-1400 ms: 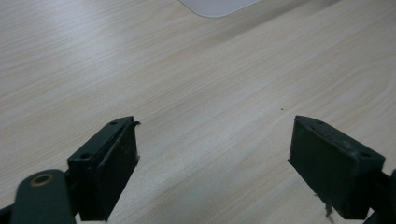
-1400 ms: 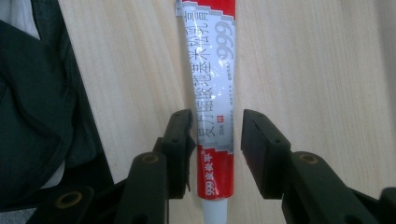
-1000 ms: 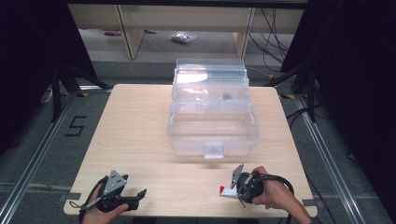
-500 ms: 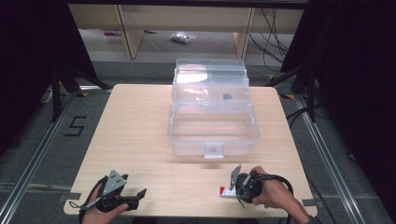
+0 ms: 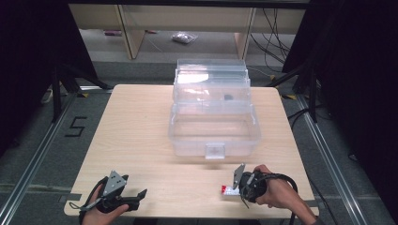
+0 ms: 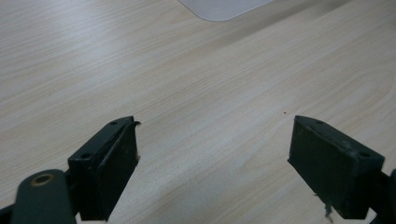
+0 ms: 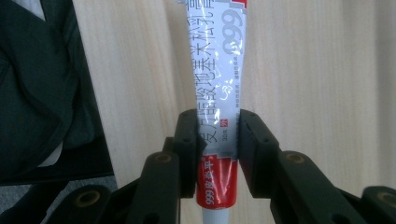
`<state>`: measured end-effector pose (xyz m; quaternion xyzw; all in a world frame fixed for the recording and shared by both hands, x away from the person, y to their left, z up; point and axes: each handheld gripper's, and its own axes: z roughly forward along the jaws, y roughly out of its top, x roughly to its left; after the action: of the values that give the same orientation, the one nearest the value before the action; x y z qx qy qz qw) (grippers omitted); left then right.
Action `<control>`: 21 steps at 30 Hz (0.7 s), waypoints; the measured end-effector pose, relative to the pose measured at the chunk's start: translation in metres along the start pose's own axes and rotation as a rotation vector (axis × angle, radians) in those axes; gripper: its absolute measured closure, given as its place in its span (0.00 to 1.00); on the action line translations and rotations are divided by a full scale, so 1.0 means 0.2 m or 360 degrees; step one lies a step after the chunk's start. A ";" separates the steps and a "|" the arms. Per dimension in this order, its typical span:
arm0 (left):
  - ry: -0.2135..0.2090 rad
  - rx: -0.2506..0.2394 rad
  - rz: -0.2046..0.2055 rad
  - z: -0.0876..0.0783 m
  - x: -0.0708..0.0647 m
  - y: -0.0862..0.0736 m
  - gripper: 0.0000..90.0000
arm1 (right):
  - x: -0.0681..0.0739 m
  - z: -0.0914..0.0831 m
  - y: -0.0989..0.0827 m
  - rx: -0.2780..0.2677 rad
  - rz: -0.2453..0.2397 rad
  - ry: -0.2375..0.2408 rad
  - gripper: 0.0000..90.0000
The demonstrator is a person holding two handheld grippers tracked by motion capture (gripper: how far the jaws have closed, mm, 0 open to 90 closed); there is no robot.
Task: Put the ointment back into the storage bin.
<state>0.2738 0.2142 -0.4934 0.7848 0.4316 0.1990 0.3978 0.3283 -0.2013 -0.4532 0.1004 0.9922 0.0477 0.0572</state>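
Observation:
A white and red ointment tube [image 7: 217, 93] with printed characters lies on the wooden table [image 5: 155, 140] near its front right edge. My right gripper [image 7: 217, 144] is shut on the tube near its red cap end, both pads pressing its sides. From above, that tube [image 5: 228, 190] pokes out to the left of my right gripper [image 5: 241, 187], which a hand holds low over the table. My left gripper [image 5: 136, 197] rests at the front left, its jaws wide apart. In the left gripper view, my left gripper [image 6: 212, 154] has bare wood between its fingers.
A clear plastic box [image 5: 213, 129] with its lid [image 5: 211, 79] open stands at the table's middle back; a small dark item [image 5: 228, 97] lies in it. The table's front edge runs just below both hands. Shelving and cables lie beyond the table.

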 end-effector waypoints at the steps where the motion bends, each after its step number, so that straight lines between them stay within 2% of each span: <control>1: 0.0000 0.0001 0.0001 0.00 0.00 0.00 0.17 | 0.00 -0.01 0.00 -0.0008 -0.0013 -0.0003 0.79; 6: -0.0001 0.0001 0.0000 0.00 0.00 0.00 0.17 | -0.01 -0.08 0.02 -0.0017 0.0032 -0.0013 0.79; 7: -0.0003 0.0048 0.0044 -0.01 0.01 0.00 0.17 | -0.03 -0.08 0.02 -0.0043 -0.0018 -0.0015 0.79; 8: 0.0003 0.0028 0.0027 0.00 0.01 0.00 0.17 | -0.04 -0.10 0.03 -0.0051 -0.0051 -0.0014 0.79; 9: 0.0003 0.0033 0.0037 -0.01 0.01 0.00 0.17 | -0.05 -0.12 0.03 -0.0059 -0.0036 -0.0027 0.79; 10: 0.0001 -0.0005 -0.0004 0.00 0.00 0.00 0.17 | -0.06 -0.12 0.04 -0.0068 -0.0042 -0.0018 0.79; 11: 0.0002 0.0001 0.0003 0.00 0.00 0.00 0.17 | -0.06 -0.14 0.04 -0.0063 -0.0039 -0.0012 0.79; 12: -0.0002 0.0044 0.0042 -0.01 0.01 0.00 0.17 | -0.06 -0.15 0.04 -0.0052 0.0028 -0.0010 0.79; 13: -0.0001 0.0042 0.0037 -0.01 0.01 0.00 0.17 | -0.07 -0.16 0.04 -0.0074 -0.0021 -0.0010 0.79; 15: 0.0002 0.0000 0.0001 0.00 0.00 0.00 0.17 | -0.08 -0.19 0.05 -0.0075 -0.0018 -0.0007 0.79; 16: 0.0001 0.0010 0.0007 0.00 0.00 0.00 0.17 | -0.08 -0.20 0.05 -0.0073 0.0024 -0.0012 0.79; 18: -0.0003 0.0049 0.0043 -0.01 0.01 0.00 0.17 | -0.10 -0.22 0.06 -0.0073 0.0015 -0.0019 0.79; 19: -0.0001 0.0009 0.0005 0.00 0.01 0.00 0.17 | -0.11 -0.24 0.07 -0.0070 0.0024 -0.0024 0.79; 20: -0.0002 0.0013 0.0008 0.00 0.01 0.00 0.17 | -0.13 -0.25 0.07 -0.0092 -0.0032 -0.0023 0.79; 21: -0.0003 0.0015 0.0005 0.00 0.01 0.00 0.17 | -0.14 -0.26 0.08 -0.0095 -0.0016 -0.0019 0.79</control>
<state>0.2743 0.2152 -0.4936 0.7875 0.4309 0.1969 0.3943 0.3514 -0.1965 -0.3964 0.0939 0.9904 0.0764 0.0663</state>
